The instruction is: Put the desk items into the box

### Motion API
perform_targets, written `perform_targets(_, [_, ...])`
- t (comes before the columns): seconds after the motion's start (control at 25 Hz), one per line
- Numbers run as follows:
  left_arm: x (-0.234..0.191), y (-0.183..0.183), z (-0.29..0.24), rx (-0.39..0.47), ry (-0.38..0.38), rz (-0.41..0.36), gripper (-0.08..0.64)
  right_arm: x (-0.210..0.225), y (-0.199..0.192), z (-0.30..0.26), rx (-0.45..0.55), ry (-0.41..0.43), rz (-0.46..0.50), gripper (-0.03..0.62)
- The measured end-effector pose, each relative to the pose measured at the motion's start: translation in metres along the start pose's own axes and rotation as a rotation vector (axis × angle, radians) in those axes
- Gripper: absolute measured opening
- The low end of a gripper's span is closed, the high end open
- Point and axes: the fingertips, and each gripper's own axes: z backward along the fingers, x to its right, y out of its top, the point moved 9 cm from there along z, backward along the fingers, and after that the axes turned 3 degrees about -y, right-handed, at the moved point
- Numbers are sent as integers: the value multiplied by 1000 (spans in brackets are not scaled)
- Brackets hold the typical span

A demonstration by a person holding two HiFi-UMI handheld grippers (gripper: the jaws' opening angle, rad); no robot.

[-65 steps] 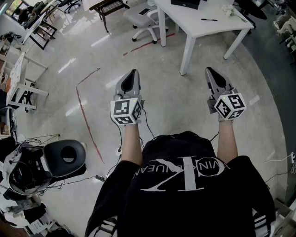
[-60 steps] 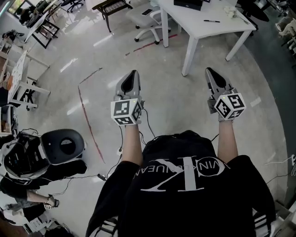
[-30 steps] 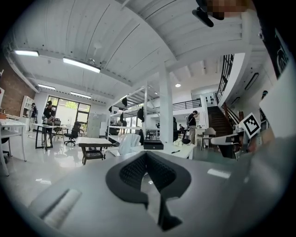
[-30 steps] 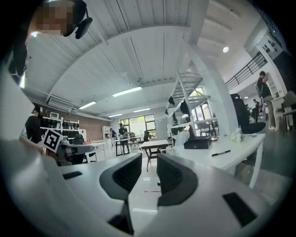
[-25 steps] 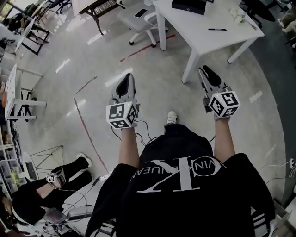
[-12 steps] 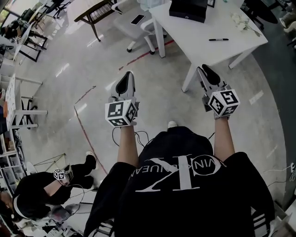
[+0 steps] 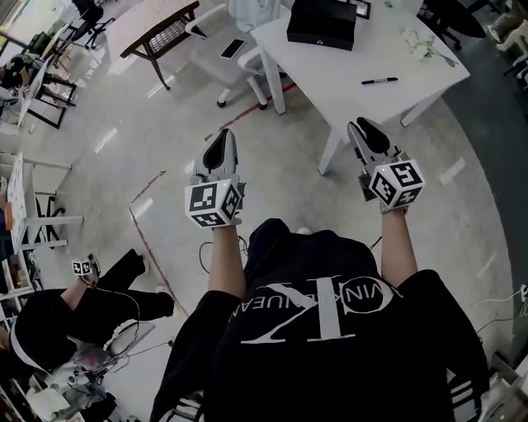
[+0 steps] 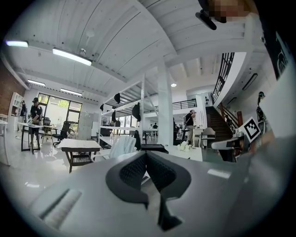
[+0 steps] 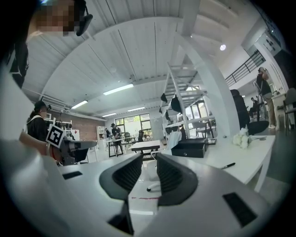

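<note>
Blk box [image 7: 322, 23] on desk [image 7: 346, 78], far side; blk marker [image 7: 379, 81] flat, nearer.

Left tongs [image 7: 223, 137], right tongs [image 7: 364, 127] over floor [image 7: 157, 107], short of white table [image 7: 330, 70]; black box [image 7: 322, 22], marker [image 7: 379, 81] on it.

White lettering runs across the chest of the person's black shirt [image 7: 330, 354], upside down in the head view. It shows a large "K" crossed by small capitals, seemingly "VIN K" on one side; the rest is too warped to read. The left hand-held gripper [image 7: 221, 144] and right hand-held gripper [image 7: 364, 133] bear coded black-and-white squares.
</note>
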Motion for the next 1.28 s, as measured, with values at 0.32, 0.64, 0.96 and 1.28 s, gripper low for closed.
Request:
perform_targets(0.32, [-6,-12,-55,-22,-63,21,11,28,-10,-16,-34,-56,-10,64])
perform_targets(0.64, [-26,-18,-146,-35,-167,25,11,67,-12,-56,-50,-148,-32,64])
perform_targets(0.96, [-42,-11,-234,-70,-314,17,11,90,-6,-96,-64,-243,-78,64])
perform_targets(1.28, [-57,-15,-306,-102,-431,15,11,109,-11,-127,-94,-353,-115,64])
